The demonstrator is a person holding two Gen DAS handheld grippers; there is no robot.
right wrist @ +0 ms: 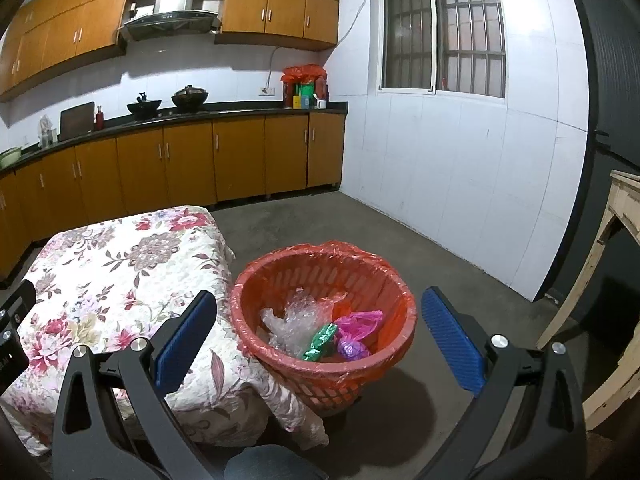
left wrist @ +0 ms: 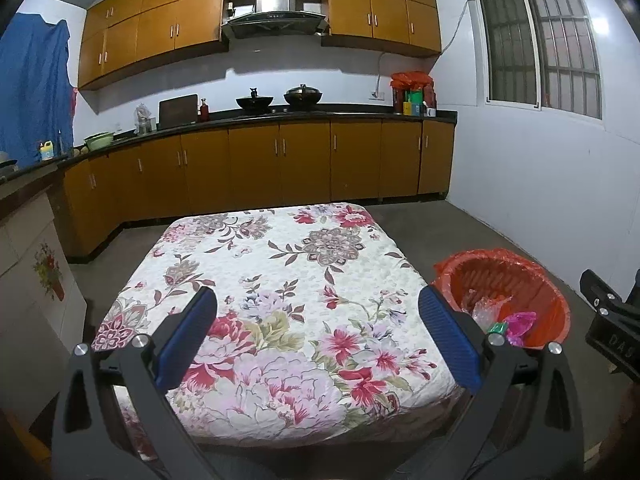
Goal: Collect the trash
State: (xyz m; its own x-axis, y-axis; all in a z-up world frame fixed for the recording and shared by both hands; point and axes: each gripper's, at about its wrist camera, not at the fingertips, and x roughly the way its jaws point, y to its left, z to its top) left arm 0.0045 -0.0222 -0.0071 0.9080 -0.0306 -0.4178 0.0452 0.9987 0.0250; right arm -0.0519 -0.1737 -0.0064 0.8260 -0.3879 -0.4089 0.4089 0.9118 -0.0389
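A red basket [right wrist: 320,376] lined with a red plastic bag stands on the floor at the right of a table under a floral cloth [left wrist: 280,300]. It also shows in the left wrist view [left wrist: 544,280]. Inside lie clear crumpled plastic [right wrist: 296,320], a green wrapper [right wrist: 320,342], a pink bag [right wrist: 358,322] and a purple piece [right wrist: 352,348]. My left gripper [left wrist: 318,304] is open and empty above the table's near half. My right gripper [right wrist: 320,308] is open and empty above the basket. The right gripper's body shows at the edge of the left wrist view [left wrist: 612,320].
Brown kitchen cabinets [left wrist: 280,160] and a dark counter with pots run along the far wall. A white wall with a barred window [right wrist: 444,28] is on the right. A pale wooden frame [right wrist: 600,280] stands at the far right. Grey concrete floor [right wrist: 460,280] surrounds the basket.
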